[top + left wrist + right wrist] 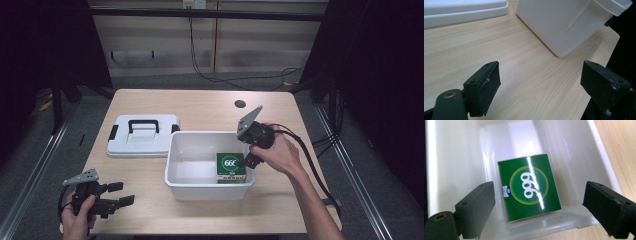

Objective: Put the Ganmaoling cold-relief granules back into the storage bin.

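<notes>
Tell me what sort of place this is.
Probably a lab recording station, not a home: a bare wooden table ringed by black curtains, loose cables on the floor, and a hand-held gripper over a green box in a white bin.

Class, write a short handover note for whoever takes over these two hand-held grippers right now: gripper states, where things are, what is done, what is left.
Right hand-held gripper: open, jaws over the green box, not gripping it.
Left hand-held gripper: open, holding nothing, above the table's near left corner.
Green box lies inside the white bin, at its right end.
The lid lies beside the bin, to its left.
Done: box in bin.
Probably left: fit the lid.
</notes>
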Available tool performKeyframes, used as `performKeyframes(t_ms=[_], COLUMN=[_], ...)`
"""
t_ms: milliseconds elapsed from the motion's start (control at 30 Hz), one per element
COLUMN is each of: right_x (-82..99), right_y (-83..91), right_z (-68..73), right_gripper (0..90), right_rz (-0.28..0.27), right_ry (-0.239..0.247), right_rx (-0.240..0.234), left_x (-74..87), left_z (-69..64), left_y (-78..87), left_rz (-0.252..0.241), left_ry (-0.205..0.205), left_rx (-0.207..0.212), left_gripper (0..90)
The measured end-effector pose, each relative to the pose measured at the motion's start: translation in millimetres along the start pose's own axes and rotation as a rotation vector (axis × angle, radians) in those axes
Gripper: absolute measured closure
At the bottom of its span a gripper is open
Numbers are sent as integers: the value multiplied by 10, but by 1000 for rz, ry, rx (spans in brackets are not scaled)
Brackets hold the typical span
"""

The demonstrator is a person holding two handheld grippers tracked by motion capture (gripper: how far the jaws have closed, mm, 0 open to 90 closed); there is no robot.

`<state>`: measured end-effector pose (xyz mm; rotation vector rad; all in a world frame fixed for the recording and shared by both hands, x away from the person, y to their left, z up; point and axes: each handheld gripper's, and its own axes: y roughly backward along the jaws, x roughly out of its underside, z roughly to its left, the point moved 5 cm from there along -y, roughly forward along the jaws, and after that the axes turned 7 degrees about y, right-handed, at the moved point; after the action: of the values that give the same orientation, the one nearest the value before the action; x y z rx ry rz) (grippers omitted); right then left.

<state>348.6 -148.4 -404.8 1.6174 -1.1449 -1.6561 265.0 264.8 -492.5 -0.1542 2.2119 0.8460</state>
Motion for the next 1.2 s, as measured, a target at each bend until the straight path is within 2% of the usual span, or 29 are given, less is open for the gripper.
performKeyframes(t_ms=[33, 100, 233, 433, 567, 733, 967, 1200], right_x=[2, 12, 70, 198, 287, 403, 609, 841], right_y=[26, 92, 231, 355, 418, 510, 644, 617], right_z=[16, 34, 73, 125, 154, 228, 326, 409], right_gripper=[123, 123, 123, 123, 124, 127, 128, 128], right_rz=[-21, -47, -99, -153, -185, -242, -337, -358], right_ry=[-2, 2, -24, -45, -78, -111, -175, -238], right_rx=[-3, 24, 59, 113, 147, 229, 290, 316], left_x=[1, 1, 2, 9, 8, 8, 12, 8], left_z=[0, 0, 0, -1, 1, 4, 21, 11], left_y=[0, 3, 0, -10, -9, -5, -5, -10], left_rz=[2, 1, 0, 6, 3, 1, 6, 3], left_ry=[-2, -5, 1, 0, 4, 5, 3, 7], left_rx=[1, -1, -1, -6, -4, -6, -14, -11], left_gripper=[160, 160, 160, 160, 160, 160, 161, 160])
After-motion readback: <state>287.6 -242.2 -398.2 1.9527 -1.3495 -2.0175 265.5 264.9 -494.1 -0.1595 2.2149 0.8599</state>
